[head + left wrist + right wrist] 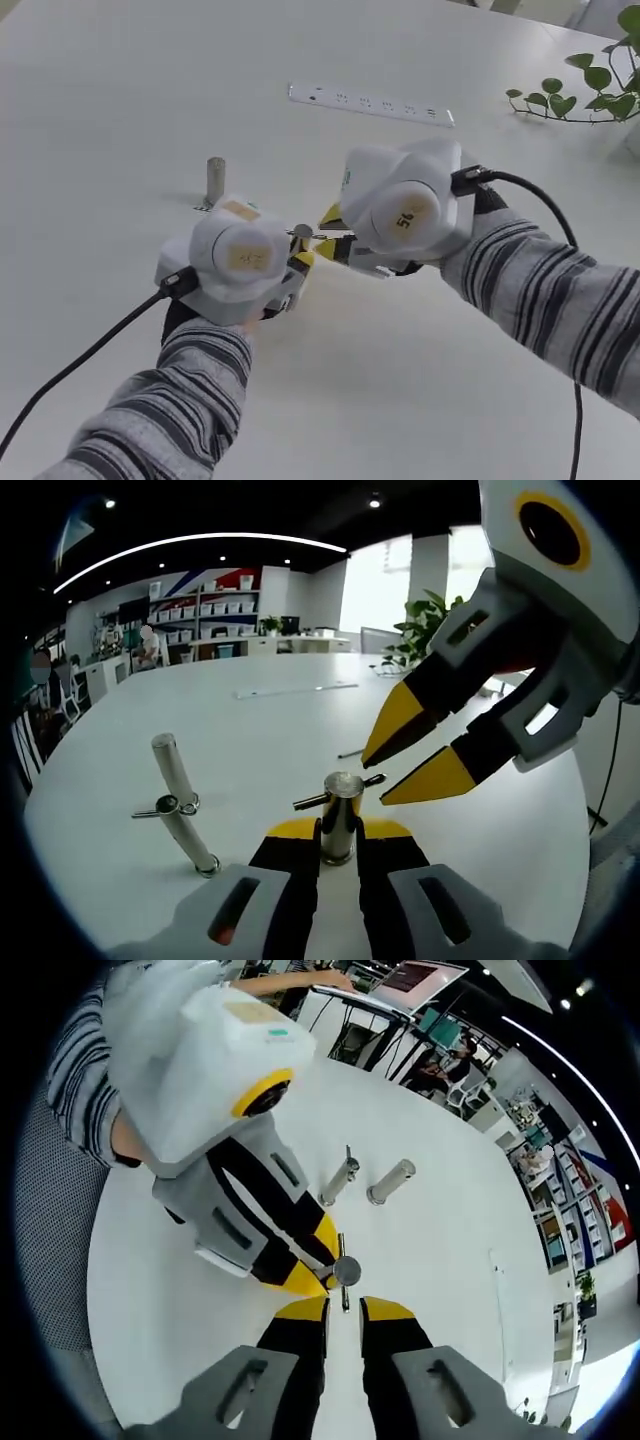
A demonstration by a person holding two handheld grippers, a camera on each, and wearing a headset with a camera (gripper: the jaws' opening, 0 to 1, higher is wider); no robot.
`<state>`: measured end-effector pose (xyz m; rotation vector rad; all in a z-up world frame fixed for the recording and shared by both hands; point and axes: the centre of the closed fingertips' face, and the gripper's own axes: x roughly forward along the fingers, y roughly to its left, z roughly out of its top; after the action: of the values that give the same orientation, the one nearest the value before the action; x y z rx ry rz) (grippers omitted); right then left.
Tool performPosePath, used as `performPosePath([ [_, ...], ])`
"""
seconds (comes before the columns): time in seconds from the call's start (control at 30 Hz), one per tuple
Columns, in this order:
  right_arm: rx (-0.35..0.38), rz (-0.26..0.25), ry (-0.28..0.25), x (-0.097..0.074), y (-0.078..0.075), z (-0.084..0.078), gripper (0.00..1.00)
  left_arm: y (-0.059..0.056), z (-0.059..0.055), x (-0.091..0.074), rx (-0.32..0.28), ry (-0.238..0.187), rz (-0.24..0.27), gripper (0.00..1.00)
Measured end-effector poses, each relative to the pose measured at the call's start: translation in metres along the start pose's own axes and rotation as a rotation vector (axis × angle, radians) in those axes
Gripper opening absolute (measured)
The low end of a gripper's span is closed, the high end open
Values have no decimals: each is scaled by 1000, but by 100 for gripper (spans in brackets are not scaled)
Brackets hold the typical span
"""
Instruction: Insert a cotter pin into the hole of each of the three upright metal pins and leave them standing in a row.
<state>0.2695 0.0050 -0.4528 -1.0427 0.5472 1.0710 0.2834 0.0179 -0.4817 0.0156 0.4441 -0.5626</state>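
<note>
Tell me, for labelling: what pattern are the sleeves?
Sleeves: grey, dark-striped; best in head view.

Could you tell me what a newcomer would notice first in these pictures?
The two grippers meet nose to nose over the white table: the left gripper clamps an upright metal pin with a cotter pin through its top, while the right gripper's yellow tips sit open at that cotter pin's end. A second pin and a third pin wait beyond.

The left gripper (300, 258) and the right gripper (330, 238) are rounded white plastic housings with black jaws tipped in yellow. A round tan sticker (405, 217) with black digits sits on the right one, and a black cable (85, 355) runs from each. Both arms wear grey-and-black striped knit sleeves (560, 300).
</note>
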Motion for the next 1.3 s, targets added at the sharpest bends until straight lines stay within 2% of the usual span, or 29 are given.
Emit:
performPosePath([
  [0.17,28,-1,6,-3,0,-6,4,0,0,0,-1,-1,2,10],
  [0.33,36,0,-5,-2,1,-3,0,0,0,0,-13,-5,9,10],
  [0.9,56,-8,-17,0,0,5,0,0,0,-1,-25,-4,13,10],
  [1.3,44,-11,-14,1,-1,5,0,-1,0,-1,-28,-3,12,10],
])
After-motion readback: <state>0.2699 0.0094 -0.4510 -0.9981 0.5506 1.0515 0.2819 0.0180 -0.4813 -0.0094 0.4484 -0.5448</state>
